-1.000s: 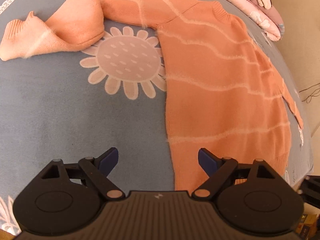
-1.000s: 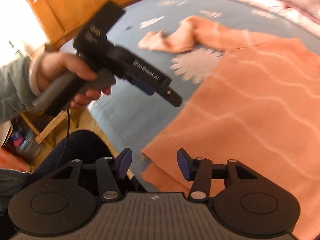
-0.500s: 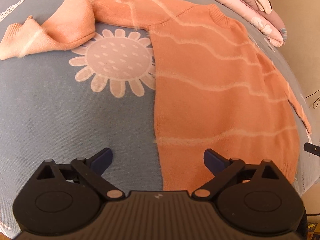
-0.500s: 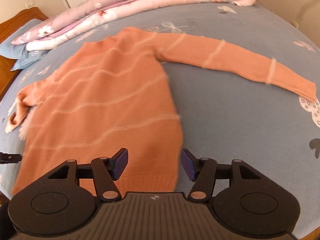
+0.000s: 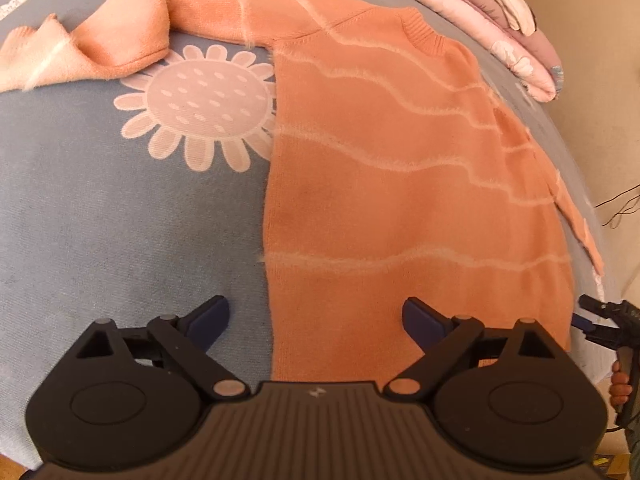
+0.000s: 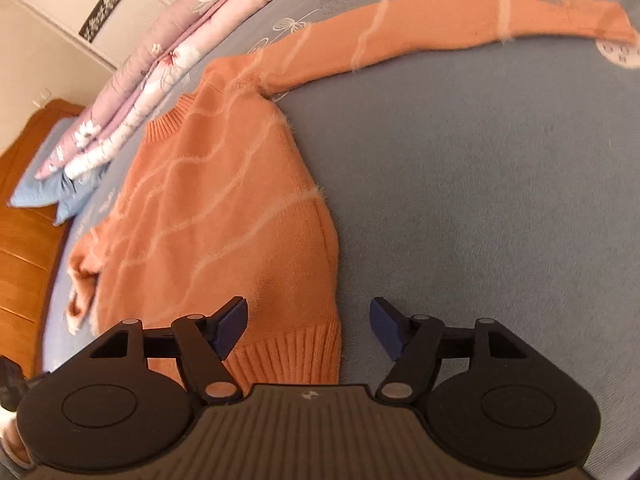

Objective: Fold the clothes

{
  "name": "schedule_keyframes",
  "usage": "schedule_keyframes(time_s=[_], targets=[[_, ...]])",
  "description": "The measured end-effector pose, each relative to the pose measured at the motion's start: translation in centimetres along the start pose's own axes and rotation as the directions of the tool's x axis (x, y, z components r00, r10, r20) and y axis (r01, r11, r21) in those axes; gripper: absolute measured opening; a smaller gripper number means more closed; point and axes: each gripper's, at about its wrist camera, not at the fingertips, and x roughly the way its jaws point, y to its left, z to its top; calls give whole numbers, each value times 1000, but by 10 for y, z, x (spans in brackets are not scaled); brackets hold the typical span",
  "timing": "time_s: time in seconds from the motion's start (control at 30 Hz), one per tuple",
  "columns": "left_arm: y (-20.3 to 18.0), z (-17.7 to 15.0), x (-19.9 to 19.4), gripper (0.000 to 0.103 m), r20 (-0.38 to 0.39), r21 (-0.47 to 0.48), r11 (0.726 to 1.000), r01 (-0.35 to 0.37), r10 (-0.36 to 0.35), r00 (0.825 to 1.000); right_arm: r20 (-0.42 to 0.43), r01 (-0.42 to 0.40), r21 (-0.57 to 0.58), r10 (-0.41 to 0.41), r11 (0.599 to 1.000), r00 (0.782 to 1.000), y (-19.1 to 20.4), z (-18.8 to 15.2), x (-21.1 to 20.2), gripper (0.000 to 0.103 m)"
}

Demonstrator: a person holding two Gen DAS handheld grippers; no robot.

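Observation:
An orange sweater (image 5: 400, 184) with pale wavy stripes lies flat, front up, on a blue-grey bed sheet (image 5: 100, 240). One sleeve (image 5: 100, 48) is bunched at the upper left of the left wrist view. The other sleeve (image 6: 440, 28) stretches straight out in the right wrist view. My left gripper (image 5: 316, 312) hovers over the sweater's lower left side edge; its jaws are closing but wide apart, pads clear of the cloth. My right gripper (image 6: 308, 312) is over the ribbed hem corner (image 6: 296, 352), jaws opening, pressing on nothing. It also shows as my right gripper (image 5: 582, 312) at the hem's far side.
A folded pink and purple floral quilt (image 6: 160, 68) lies along the far side of the bed, with a blue pillow (image 6: 44, 188) and a wooden headboard (image 6: 24, 240) beyond it. A sunflower print (image 5: 200, 104) marks the sheet. A hand (image 5: 618, 388) holds the right gripper at the bed's edge.
The right gripper swung and rolled away from facing the left gripper to the sweater's right hem corner, and its jaws widened. The left gripper drifted slightly along the sweater's left edge.

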Motion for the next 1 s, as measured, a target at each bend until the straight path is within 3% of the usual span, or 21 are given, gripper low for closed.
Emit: schedule_keyframes(time_s=[0.07,0.13,0.2,0.27,0.33,0.47,0.57,0.6,0.67,0.77,0.8,0.9,1.0], targets=[[-14,-4,-7,91,17,38,999,-38,37,999,-21,-60,52,61,997,998,-4,1,5,71],[-38,-7,-19,91,57,130,990,-52,45,997,-32,-91,79,93,993,995,-1,4,8,53],[-71,-9,-31,91,101,270,960,-68,42,994,-13,-154,80,156,985,988,7,10,2,53],[-110,-9,-37,92,114,412,910,-45,-2,993,4,-218,69,218,974,976,18,17,-5,55],[-151,-8,-31,92,78,532,847,8,-58,995,-2,-242,26,242,970,970,35,26,-7,55],[-231,-15,-1,92,51,701,711,54,-125,991,-59,-265,-87,261,960,964,77,42,7,60],[-274,-20,31,92,65,750,662,21,-105,992,-111,-265,-169,249,949,962,107,52,22,60],[-283,-20,40,92,82,754,657,1,-95,992,-123,-274,-195,254,942,959,115,53,23,60],[-289,-14,52,92,113,740,672,-35,-73,991,-136,-286,-249,260,925,956,128,54,20,61],[-283,2,69,92,116,697,713,-74,-11,993,-77,-208,-323,194,923,978,130,48,-2,62],[-278,9,75,92,111,680,728,-85,13,994,-39,-159,-336,155,928,987,123,42,-13,62],[-268,21,82,92,117,669,733,-124,61,991,53,-18,-317,36,948,998,88,19,-41,62],[-263,31,85,92,101,651,751,-105,52,994,9,30,-228,-29,973,1000,45,-7,-45,62]])
